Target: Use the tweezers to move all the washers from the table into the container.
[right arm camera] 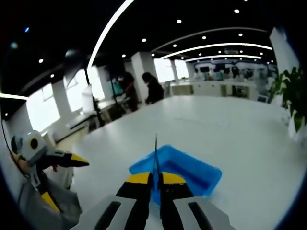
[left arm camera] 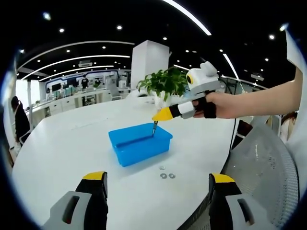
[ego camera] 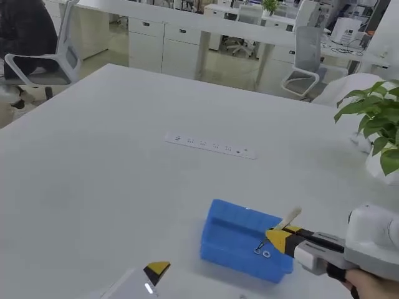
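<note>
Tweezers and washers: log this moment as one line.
right gripper shut on tweezers | tips over blue container | left gripper open | three washers on table

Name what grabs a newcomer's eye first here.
The bright blue container on the white table, with the right tongs shut on tweezers whose tip dips into it. Next, a few small washers lying on the table beside the container, ahead of the open left tongs.

Bright, even light (fisheye edges warped).
</note>
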Available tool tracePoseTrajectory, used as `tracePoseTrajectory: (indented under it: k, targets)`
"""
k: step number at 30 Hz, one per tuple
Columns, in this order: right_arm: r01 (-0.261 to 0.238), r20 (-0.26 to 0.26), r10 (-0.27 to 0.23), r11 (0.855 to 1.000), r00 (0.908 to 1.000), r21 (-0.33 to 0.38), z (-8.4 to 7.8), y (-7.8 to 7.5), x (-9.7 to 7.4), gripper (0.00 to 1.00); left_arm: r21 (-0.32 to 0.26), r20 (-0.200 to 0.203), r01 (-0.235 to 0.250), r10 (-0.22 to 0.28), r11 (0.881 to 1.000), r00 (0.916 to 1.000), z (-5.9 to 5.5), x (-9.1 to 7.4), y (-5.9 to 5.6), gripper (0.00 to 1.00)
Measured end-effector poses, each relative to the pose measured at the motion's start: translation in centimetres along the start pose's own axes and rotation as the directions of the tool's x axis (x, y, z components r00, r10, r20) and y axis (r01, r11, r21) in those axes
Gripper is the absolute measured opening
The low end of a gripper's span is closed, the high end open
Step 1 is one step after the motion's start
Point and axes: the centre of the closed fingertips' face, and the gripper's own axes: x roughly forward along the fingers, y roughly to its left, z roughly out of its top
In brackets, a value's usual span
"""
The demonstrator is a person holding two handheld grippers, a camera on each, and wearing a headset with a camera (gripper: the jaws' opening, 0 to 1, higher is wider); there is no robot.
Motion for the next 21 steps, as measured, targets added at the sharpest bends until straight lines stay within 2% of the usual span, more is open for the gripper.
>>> tracePoseTrajectory:
  k: [5,10,13,17,21]
  targets:
    - [-0.026,-0.027,0.026,1.0,0.9993,-0.011,-0.9,1.7,-0.3,0.03,0.003,-0.01,-0.002,0.002,1.0,0.9999,-0.2,0.0,0.1,0.88]
    - [-0.051,-0.069,0.051,0.999,0.9963,-0.01,-2.5,2.5,0.1,0.03,0.009,-0.016,0.001,-0.001,1.0,0.9999,-0.3,0.1,0.0,0.88]
    - [-0.07,-0.102,0.071,0.997,0.9922,0.01,-4.0,2.8,0.7,0.04,0.009,-0.018,-0.001,0.001,1.0,0.9998,-0.3,0.1,0.0,0.88]
    - [-0.071,-0.147,0.074,0.997,0.9864,0.026,-6.0,2.7,1.3,0.04,0.006,-0.021,-0.001,0.001,1.0,0.9998,-0.4,0.1,0.0,0.88]
    - [-0.072,-0.157,0.077,0.997,0.9846,0.038,-6.6,2.7,1.5,0.04,0.011,-0.027,-0.003,0.003,1.0,0.9996,-0.5,0.1,0.0,0.87]
